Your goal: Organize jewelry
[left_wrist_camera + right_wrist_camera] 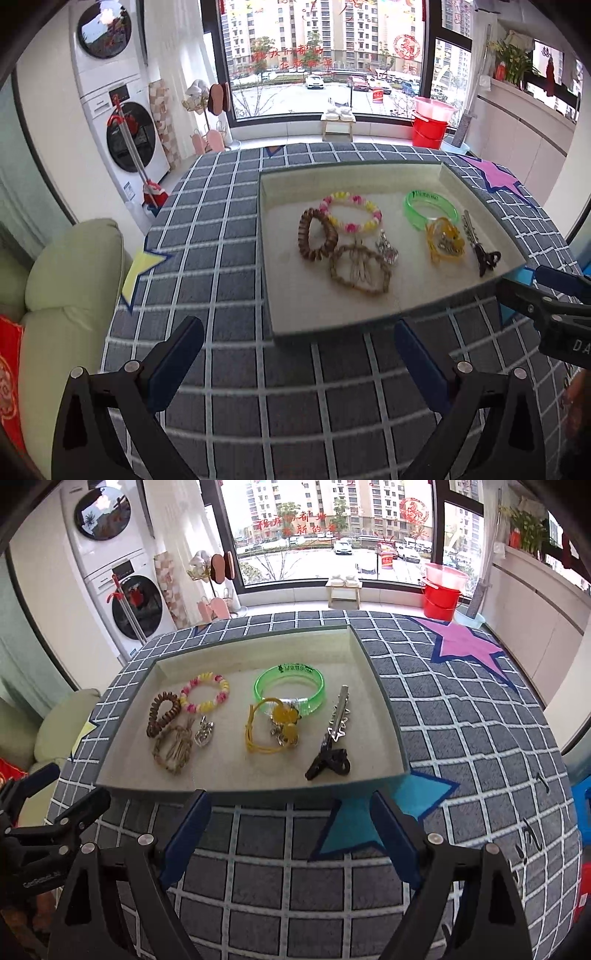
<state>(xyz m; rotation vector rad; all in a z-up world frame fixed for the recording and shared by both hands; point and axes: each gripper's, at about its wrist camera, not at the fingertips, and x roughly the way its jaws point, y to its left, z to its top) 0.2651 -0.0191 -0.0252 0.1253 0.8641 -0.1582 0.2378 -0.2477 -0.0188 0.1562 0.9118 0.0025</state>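
A shallow tray with a grey-green rim and a pale cream inside [388,716] sits on a round table with a grey cloth crossed by white lines [280,893]. All the jewelry lies inside the tray.

On the tray's left side are a pink, yellow and white bead bracelet [205,697], a dark brown wooden bead bracelet [162,713], a tan woven rope bracelet [173,751] and a small silver charm [204,734]. More to the right are a clear green plastic bangle [290,688], a yellow cord with amber beads [273,729] touching the bangle, and a long silver hair clip with a black end [332,738].

The left gripper [299,347] hangs over the cloth just in front of the tray. Its blue pads stand wide apart and hold nothing. The right gripper [290,823] hangs by the tray's near edge, above a blue paper star [354,834]. It is spread wide too, with nothing in it.
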